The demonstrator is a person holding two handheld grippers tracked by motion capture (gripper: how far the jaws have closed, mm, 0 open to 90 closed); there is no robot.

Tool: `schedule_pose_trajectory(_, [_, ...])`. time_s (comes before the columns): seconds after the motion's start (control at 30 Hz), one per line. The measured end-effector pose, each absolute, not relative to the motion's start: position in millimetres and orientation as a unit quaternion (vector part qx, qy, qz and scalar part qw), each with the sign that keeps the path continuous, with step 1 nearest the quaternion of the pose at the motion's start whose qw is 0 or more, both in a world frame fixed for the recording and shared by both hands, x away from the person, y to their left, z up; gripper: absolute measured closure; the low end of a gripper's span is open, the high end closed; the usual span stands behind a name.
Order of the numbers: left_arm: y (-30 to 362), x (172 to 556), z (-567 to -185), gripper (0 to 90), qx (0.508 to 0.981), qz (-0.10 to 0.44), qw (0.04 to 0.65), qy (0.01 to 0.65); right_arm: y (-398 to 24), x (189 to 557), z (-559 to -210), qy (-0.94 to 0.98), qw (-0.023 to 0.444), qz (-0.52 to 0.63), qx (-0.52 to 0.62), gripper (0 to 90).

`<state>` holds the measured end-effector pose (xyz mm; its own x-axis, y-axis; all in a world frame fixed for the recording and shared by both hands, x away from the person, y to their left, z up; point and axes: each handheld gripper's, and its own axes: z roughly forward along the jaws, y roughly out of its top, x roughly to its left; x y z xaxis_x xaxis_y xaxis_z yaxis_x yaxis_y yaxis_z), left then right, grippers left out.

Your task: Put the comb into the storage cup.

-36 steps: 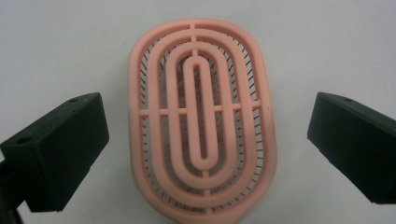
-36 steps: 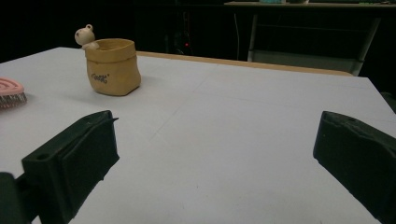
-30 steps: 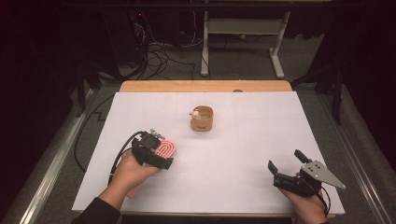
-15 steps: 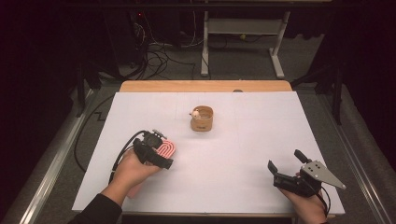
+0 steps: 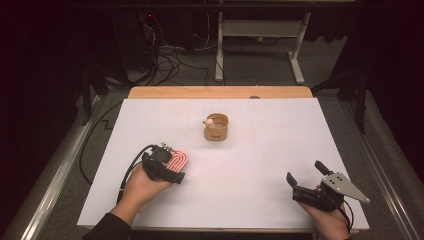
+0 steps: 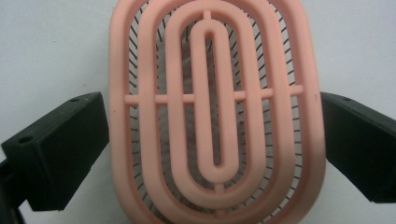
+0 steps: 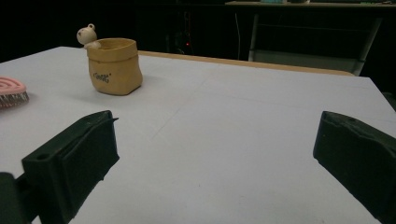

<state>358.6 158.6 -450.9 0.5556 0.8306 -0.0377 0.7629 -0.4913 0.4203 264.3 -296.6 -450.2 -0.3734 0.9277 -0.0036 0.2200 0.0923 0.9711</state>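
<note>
A pink oval hairbrush lies bristles down on the white table sheet, left of centre. My left gripper points down over it, open. In the left gripper view the brush sits between the two black jaws, which stand wide apart right at its left and right edges. A small tan pouch-shaped cup with a bear figure on its rim stands at the table's middle, and shows in the right gripper view too. My right gripper rests near the front right, open with nothing between its jaws.
A wooden strip runs along the table's far edge. Beyond it are a dark floor, cables and a metal stand. Metal rails border the table on both sides. The brush's edge shows at the left of the right gripper view.
</note>
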Motion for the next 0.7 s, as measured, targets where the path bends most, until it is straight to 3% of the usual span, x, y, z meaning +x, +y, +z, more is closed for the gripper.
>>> schedule_pose_trajectory(0.6, [160.8, 357.8, -450.3, 6.3, 0.855, 0.090, 0.208, 0.466, -297.7, 263.5, -450.1, 0.650, 0.347, 0.511, 0.443, 0.2])
schedule_pose_trajectory(0.7, [162.0, 357.2, -448.9, 12.9, 0.855, 0.091, 0.214, 0.463, -298.0, 263.6, -449.6, 0.650, 0.348, 0.511, 0.442, 0.2])
